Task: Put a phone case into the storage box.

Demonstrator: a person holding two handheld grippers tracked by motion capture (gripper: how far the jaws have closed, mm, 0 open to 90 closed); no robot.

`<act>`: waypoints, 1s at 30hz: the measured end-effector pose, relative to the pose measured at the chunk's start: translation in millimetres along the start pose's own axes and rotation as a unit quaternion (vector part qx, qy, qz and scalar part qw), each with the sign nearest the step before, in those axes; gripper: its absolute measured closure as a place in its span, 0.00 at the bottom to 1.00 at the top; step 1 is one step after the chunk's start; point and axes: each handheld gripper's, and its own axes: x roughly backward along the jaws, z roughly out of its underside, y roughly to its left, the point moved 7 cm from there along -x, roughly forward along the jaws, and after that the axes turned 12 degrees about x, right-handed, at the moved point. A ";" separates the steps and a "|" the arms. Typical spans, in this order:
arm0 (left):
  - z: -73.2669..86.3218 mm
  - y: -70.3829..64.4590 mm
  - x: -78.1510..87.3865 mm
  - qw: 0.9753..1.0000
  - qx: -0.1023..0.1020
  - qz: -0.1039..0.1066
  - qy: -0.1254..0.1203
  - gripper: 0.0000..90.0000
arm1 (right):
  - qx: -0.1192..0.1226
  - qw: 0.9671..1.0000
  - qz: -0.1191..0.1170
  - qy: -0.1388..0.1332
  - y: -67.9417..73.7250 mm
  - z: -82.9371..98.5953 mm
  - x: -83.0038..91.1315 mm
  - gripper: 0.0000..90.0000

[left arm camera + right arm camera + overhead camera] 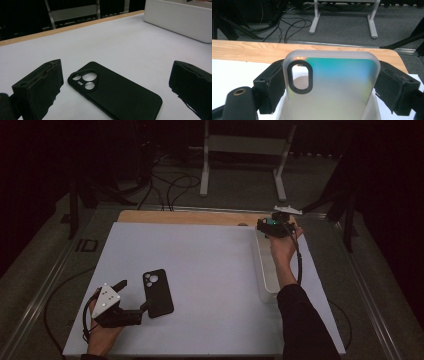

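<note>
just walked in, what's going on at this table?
A person works two phone cases. The right hand-held gripper is shut on a translucent iridescent case, held over the white bin at the table's right edge. The left hand-held gripper is open, its jaws either side of a black case lying flat on the white table, not yet gripped.

Right gripper (pixel 331 87) clamps frosted case (pixel 332 85) by both side edges, case upright, oval camera cutout at left. White bin (pixel 287 113) apparently just beneath. Wooden table edge (pixel 249 51) beyond; cables (pixel 287 25), stand legs (pixel 314 22) far.
</note>
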 end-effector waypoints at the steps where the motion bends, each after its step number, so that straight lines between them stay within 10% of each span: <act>1: 0.0 -0.1 -0.2 1.000 0.000 0.000 0.000 0.00 | 0.001 1.000 0.002 0.001 0.1 0.4 -0.6 0.18; 30: 1.0 -0.5 0.0 1.000 0.001 0.001 0.002 0.00 | 0.011 1.000 0.014 0.001 -2.3 0.6 -11.5 0.18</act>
